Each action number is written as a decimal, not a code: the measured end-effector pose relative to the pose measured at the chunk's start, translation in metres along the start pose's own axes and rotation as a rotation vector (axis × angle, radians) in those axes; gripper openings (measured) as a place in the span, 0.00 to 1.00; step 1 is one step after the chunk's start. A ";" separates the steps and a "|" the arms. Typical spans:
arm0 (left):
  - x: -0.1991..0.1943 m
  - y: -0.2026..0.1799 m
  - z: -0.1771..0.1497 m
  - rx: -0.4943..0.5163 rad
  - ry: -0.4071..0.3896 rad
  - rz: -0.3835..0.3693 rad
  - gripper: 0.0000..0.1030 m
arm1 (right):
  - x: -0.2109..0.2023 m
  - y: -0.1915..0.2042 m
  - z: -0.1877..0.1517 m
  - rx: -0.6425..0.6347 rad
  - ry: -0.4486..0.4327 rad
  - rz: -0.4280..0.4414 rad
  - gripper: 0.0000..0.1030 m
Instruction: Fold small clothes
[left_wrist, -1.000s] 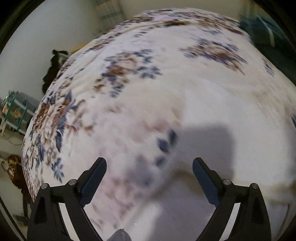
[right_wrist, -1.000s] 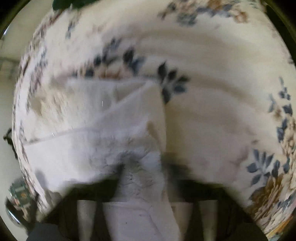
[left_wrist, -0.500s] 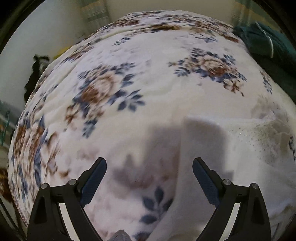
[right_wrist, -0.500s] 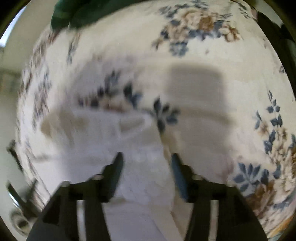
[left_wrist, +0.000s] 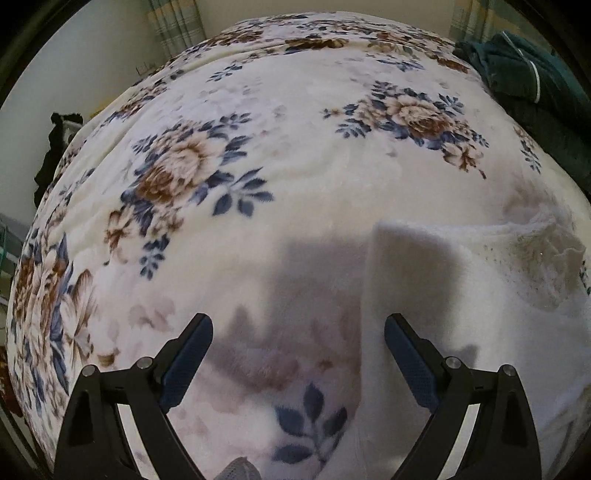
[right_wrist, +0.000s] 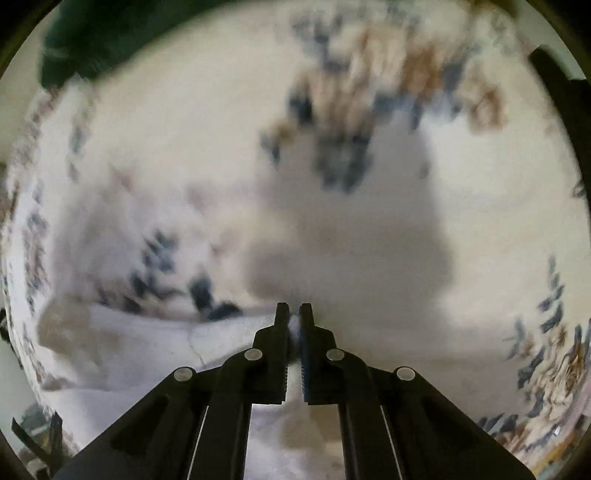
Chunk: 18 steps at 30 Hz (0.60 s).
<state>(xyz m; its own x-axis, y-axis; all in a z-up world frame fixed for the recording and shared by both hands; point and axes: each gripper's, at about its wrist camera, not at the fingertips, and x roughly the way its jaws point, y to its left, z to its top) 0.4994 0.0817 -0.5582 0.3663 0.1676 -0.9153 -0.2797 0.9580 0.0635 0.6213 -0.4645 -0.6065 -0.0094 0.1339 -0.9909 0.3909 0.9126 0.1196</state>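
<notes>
A small white garment (left_wrist: 461, 295) lies on a floral blanket (left_wrist: 295, 147), at the lower right of the left wrist view, with a lacy part at its far right. My left gripper (left_wrist: 298, 336) is open and empty just above the blanket, its right finger over the garment's left edge. In the right wrist view, which is blurred, my right gripper (right_wrist: 294, 317) is shut on an edge of the white garment (right_wrist: 147, 350), which spreads to the lower left.
A dark green garment (left_wrist: 524, 77) lies at the blanket's far right corner and shows in the right wrist view (right_wrist: 92, 33) at top left. Curtains (left_wrist: 177, 26) and a wall stand behind the bed. The bed's left edge drops to the floor.
My right gripper has closed on the white garment's edge and lifted back. My left gripper has swung right, bringing the garment into its view, and stays open.
</notes>
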 end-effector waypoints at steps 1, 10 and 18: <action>-0.006 0.003 -0.001 -0.010 -0.009 -0.005 0.92 | -0.003 0.003 -0.004 -0.001 0.012 0.027 0.07; -0.103 0.000 -0.046 0.079 -0.100 -0.070 0.92 | -0.104 -0.078 -0.139 0.066 0.037 0.144 0.48; -0.158 -0.089 -0.201 0.253 0.115 -0.119 0.92 | -0.116 -0.186 -0.200 0.080 0.130 0.252 0.48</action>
<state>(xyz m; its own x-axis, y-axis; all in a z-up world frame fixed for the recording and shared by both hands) 0.2880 -0.0771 -0.4992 0.2767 0.0369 -0.9603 -0.0058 0.9993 0.0367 0.3655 -0.5727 -0.5020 -0.0187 0.4060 -0.9137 0.4670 0.8116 0.3511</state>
